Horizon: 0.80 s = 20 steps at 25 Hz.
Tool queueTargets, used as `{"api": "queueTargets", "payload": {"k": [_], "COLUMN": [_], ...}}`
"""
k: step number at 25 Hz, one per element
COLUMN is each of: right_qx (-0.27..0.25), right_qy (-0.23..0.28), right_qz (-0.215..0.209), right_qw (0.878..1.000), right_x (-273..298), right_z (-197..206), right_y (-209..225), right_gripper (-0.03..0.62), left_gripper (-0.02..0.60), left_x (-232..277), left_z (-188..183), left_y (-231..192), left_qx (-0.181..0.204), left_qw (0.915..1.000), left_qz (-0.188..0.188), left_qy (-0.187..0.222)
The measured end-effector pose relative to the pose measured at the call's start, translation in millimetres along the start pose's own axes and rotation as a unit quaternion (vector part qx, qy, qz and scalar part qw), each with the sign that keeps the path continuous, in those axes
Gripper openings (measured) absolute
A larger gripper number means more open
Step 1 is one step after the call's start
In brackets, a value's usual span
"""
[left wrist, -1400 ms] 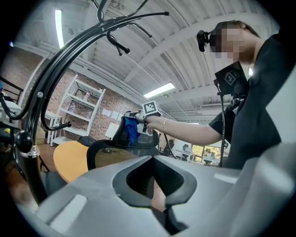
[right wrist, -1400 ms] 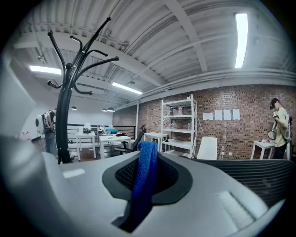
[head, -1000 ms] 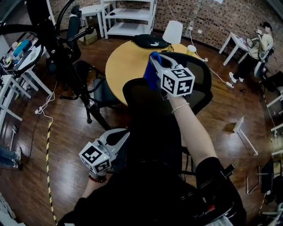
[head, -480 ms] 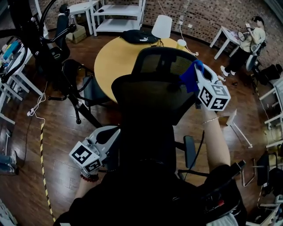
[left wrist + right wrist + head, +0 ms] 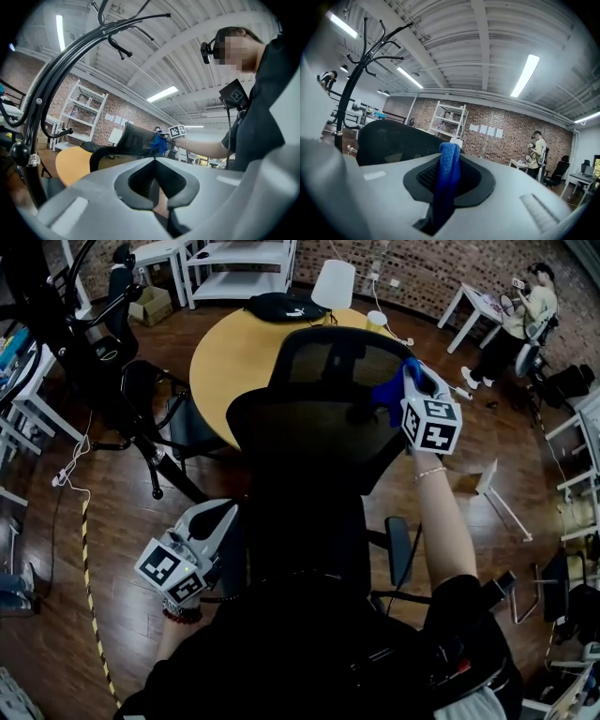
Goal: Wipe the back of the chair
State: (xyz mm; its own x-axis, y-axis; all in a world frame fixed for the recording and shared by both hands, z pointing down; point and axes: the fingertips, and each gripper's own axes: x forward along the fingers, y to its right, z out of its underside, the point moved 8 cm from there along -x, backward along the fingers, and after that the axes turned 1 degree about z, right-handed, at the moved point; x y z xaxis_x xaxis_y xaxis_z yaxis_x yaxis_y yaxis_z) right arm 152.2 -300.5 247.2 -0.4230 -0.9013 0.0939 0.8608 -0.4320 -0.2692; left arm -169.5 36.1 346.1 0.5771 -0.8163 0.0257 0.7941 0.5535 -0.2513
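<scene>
The black mesh office chair's back (image 5: 314, 432) fills the middle of the head view, its headrest (image 5: 342, 357) above. My right gripper (image 5: 406, 381) is at the back's upper right edge, shut on a blue cloth (image 5: 388, 393) that lies against the mesh. In the right gripper view the cloth (image 5: 449, 173) hangs between the jaws of that gripper (image 5: 449, 161), with the chair back (image 5: 391, 140) just left of it. My left gripper (image 5: 228, 514) is low on the chair's left side, shut and empty. The left gripper view shows its closed tips (image 5: 156, 161), the chair (image 5: 133, 138) and the cloth (image 5: 159, 144) beyond.
A round wooden table (image 5: 220, 357) with a black bag (image 5: 281, 306) stands just behind the chair. A black coat stand (image 5: 66, 315) and another black chair (image 5: 155, 399) are at the left. White shelving (image 5: 239, 259) is far back; a person (image 5: 516, 315) sits at the far right.
My right gripper has carried the blue cloth from the top middle of the chair back rightward to its upper right edge. The left gripper has stayed low at the left.
</scene>
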Motion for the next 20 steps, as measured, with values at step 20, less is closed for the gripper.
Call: {"api": "queueTargets", "payload": {"k": [20], "right_qx": [0.036], "right_qy": [-0.004], "right_qz": [-0.077], "right_qw": [0.996], "right_x": [53.5], "right_z": [-18.6], "right_y": [-108.9], "right_gripper": [0.04], "left_gripper": [0.006], "left_x": [1.5], "left_z": [14.3], "left_y": [-5.1], "left_qx": [-0.019], "left_qw": [0.9997], "left_qz": [0.012], "left_qy": [0.009]}}
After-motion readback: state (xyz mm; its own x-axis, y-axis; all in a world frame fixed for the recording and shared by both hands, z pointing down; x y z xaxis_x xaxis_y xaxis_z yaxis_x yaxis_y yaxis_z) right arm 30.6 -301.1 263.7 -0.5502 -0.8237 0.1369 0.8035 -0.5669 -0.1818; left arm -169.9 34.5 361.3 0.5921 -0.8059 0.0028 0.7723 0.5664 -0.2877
